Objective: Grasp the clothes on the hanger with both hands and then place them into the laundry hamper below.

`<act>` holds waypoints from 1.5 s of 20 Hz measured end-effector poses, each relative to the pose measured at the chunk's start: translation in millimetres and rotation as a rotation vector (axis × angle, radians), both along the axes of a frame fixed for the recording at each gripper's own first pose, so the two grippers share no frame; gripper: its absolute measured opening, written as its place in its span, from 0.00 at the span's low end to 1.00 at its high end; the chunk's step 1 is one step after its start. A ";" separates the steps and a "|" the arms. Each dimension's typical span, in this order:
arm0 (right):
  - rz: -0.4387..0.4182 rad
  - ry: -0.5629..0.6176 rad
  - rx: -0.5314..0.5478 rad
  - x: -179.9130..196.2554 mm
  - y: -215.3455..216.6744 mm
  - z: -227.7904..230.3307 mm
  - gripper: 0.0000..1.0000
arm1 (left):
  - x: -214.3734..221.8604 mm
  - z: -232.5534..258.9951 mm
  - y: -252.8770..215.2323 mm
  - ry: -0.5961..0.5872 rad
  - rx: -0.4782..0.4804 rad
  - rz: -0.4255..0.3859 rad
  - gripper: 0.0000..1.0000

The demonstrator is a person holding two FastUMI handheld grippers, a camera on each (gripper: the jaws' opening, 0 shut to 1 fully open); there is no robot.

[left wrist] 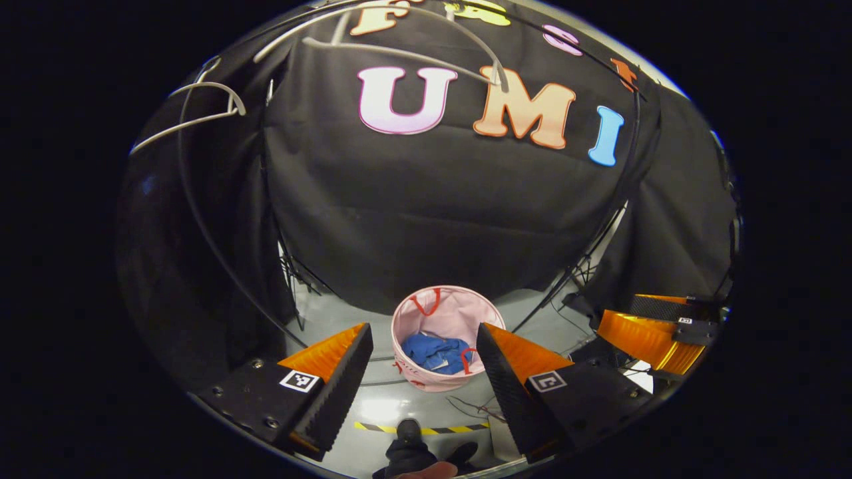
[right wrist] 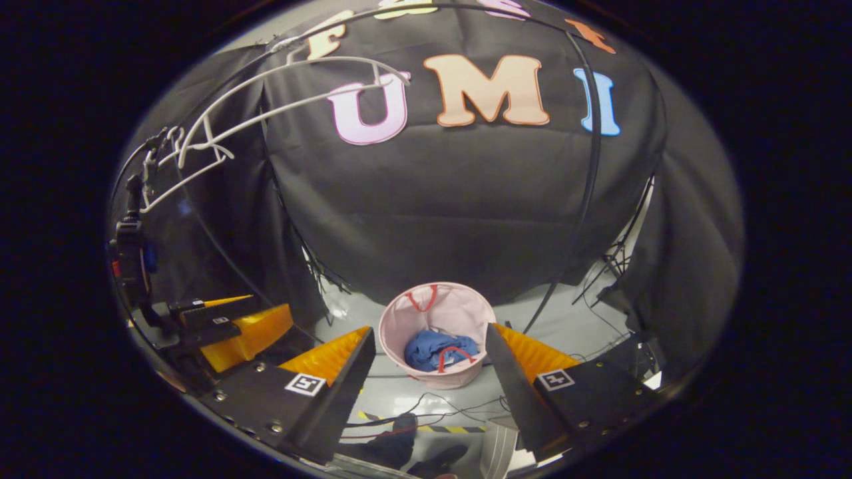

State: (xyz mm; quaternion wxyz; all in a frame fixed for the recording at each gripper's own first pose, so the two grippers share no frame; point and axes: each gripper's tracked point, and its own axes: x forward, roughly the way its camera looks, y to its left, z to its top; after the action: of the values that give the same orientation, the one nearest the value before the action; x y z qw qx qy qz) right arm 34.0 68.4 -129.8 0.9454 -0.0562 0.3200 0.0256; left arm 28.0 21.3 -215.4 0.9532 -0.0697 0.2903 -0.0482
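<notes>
blue clothes (left wrist: 436,351) lie bunched inside the pink laundry hamper (left wrist: 444,313) on the grey floor (left wrist: 586,326), at about 6 o'clock in both gripper views. left gripper (left wrist: 424,379) hangs above it, fingers spread wide, nothing between them. right gripper (right wrist: 427,382) is likewise spread and empty, the hamper framed between its fingers. white hangers (right wrist: 279,100) hang bare at 10 o'clock on the rail

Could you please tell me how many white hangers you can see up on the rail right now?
2. A bare white hanger hangs at the upper left, and a second, larger white hanger hangs beside it toward the middle of the rail. More could be hidden beyond the edge.
</notes>
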 end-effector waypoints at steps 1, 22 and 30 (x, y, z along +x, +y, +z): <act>0.000 -0.013 0.006 -2.4 2.8 6.2 0.95 | -1.8 8.0 4.3 -0.015 0.002 0.014 0.98; 0.013 -0.493 0.076 -39.1 -19.7 194.5 0.99 | -42.1 197.0 14.9 -0.486 0.088 0.114 0.96; 0.028 -0.656 0.088 -52.5 -48.9 236.3 0.99 | -49.7 265.7 -1.0 -0.664 0.162 0.110 0.94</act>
State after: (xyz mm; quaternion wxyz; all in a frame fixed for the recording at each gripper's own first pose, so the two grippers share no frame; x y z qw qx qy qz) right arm -18.5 19.5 106.5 0.9991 -0.0250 -0.0038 0.0330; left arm -21.7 20.3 50.4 0.9992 0.0100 -0.0369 0.0063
